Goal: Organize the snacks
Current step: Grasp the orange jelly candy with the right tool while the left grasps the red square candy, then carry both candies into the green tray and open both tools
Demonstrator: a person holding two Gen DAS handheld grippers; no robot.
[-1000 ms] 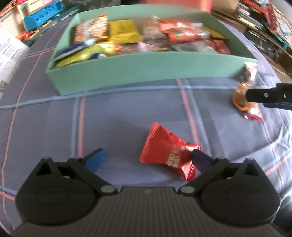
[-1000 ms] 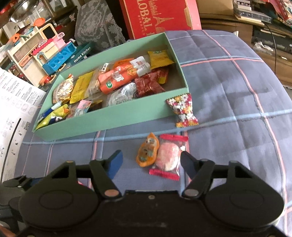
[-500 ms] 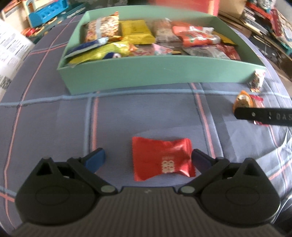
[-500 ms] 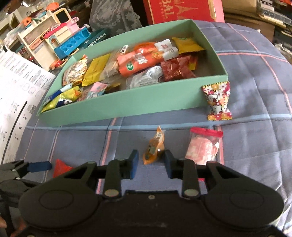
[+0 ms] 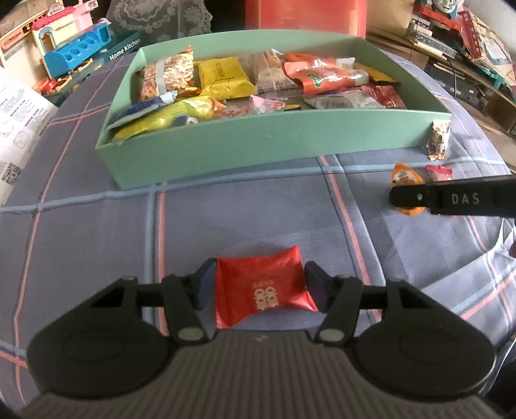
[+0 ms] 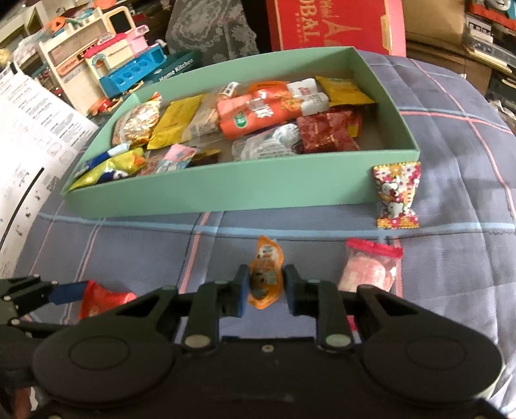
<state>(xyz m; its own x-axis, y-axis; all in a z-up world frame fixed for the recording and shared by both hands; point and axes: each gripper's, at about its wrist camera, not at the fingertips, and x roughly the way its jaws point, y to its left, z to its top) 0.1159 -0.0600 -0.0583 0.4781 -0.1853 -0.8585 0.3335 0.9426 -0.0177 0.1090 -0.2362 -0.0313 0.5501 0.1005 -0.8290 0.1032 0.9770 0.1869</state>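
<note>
My left gripper [image 5: 259, 285] is shut on a red snack packet [image 5: 262, 291], which it holds by both sides just above the cloth. My right gripper [image 6: 266, 287] is shut on a small orange snack packet [image 6: 264, 277]. That packet also shows in the left wrist view [image 5: 404, 179], behind the right gripper's finger. A green box [image 6: 225, 190] holding several snacks lies ahead of both grippers, and its front wall shows in the left wrist view [image 5: 258, 151]. The red packet shows in the right wrist view [image 6: 100, 299] at lower left.
A pink packet [image 6: 371, 270] lies right of the right gripper. A flowered cat-print packet [image 6: 398, 193] leans at the box's right corner. Toy kitchen sets [image 6: 106, 61], a red carton [image 6: 332, 22] and printed sheets [image 6: 25, 135] stand beyond the plaid cloth [image 5: 96, 241].
The left gripper has closed on the red packet, which lay between open fingers before. The right gripper closed on the orange packet half a second ago and still holds it.
</note>
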